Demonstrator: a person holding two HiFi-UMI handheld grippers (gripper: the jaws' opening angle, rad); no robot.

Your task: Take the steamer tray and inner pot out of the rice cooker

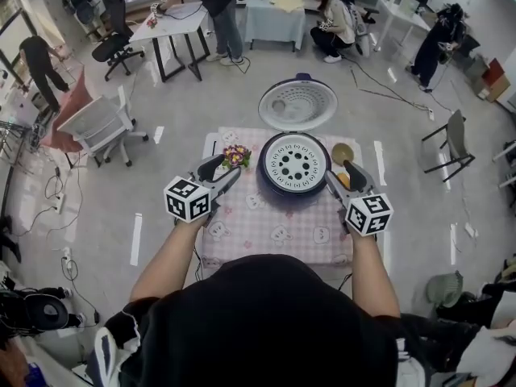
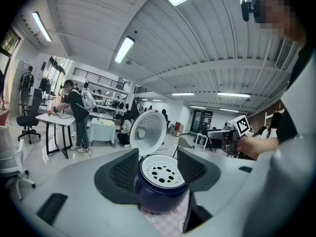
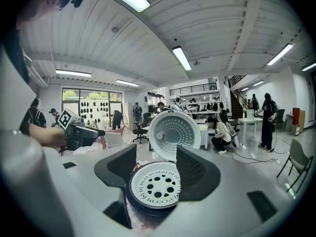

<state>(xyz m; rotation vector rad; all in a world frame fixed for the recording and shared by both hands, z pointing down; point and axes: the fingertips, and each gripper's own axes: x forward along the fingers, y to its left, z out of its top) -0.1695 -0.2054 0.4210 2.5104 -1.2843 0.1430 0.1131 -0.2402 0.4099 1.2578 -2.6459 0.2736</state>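
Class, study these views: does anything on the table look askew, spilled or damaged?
Nothing stands out. The rice cooker stands upright on the table, its lid open, and the steamer tray sits level inside. No spill shows.

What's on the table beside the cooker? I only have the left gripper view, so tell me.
Observer: In the head view, a small bunch of flowers lies on the tablecloth left of the rice cooker, near the tip of the left gripper.
Operator: Give me the other side.
Observer: A round yellow object sits on the table right of the cooker. I cannot tell what it is.
Operator: Report the right gripper's jaws.
Observer: The right gripper is open, jaws apart and gripping nothing. The steamer tray shows in the gap, seated in the cooker.
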